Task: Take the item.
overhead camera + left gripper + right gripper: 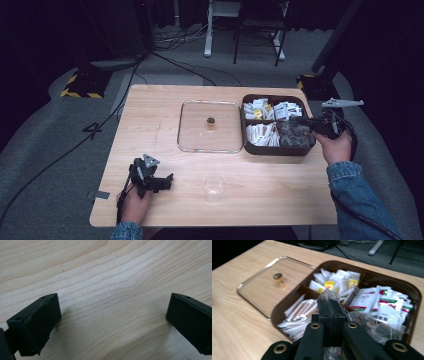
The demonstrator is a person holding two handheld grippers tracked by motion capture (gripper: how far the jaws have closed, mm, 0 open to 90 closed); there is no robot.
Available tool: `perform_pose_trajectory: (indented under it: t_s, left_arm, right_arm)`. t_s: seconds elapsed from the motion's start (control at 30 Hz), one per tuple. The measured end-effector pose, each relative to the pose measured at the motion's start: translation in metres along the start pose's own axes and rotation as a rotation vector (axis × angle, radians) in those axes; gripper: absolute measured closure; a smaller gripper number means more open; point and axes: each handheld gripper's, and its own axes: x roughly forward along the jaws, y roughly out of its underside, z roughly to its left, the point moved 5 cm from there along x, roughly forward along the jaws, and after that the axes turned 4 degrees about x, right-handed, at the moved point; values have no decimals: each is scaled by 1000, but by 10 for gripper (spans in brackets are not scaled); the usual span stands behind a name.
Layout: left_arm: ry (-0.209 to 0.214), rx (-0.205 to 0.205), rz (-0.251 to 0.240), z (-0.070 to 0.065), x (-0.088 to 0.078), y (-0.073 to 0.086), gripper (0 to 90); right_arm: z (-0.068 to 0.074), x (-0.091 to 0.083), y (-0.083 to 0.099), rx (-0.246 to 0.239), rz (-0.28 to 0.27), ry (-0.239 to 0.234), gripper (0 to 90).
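The right tool (329, 305) is seen with its jaws drawn together over the dark brown compartmented box (310, 148), and a small translucent tea-bag sachet (327, 295) appears to be pinched at the jaw tips, though blur there makes the grip hard to confirm. The sachet is held just above the box's near right compartment, where similar clear sachets are heaped (384, 330); white paper packets (387, 305) and long paper sticks (299, 312) are packed in the neighbouring compartments. The grip seems to be taken on a thin edge only, so the sachet could be slid out and dropped back into the box, or onto the bench, if the hand is swung quickly. A neighbouring sachet could also be dragged up, since the pile is tangled. The left tool (150, 177) is rested on the pale wooden bench (260, 200) near its front left edge, its jaws set wide apart with nothing between them. A clear plastic cup (214, 187) is stood near the front edge, well apart from the box, and could be tipped if it is brushed. The clear square lid with a brass knob (210, 123) is laid flat beside the box.
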Motion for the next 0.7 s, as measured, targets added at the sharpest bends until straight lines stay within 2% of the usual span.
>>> perform_pose_trajectory:
  t_s: [0.37,0.4,0.43,0.7]
  left_arm:
    - [-2,-2,0,0,0,0,1]
    - [-2,-2,0,0,0,0,1]
    - [-5,-10,-3,0,0,1,1]
    - [-20,-21,-5,0,-4,5,1]
  right_arm:
    - [48,-11,-11,-87,-29,-111,900]
    - [48,-11,-11,-87,-29,-111,900]
    - [63,-13,-12,-119,-30,-142,900]
    - [116,-19,-12,-211,-30,-261,900]
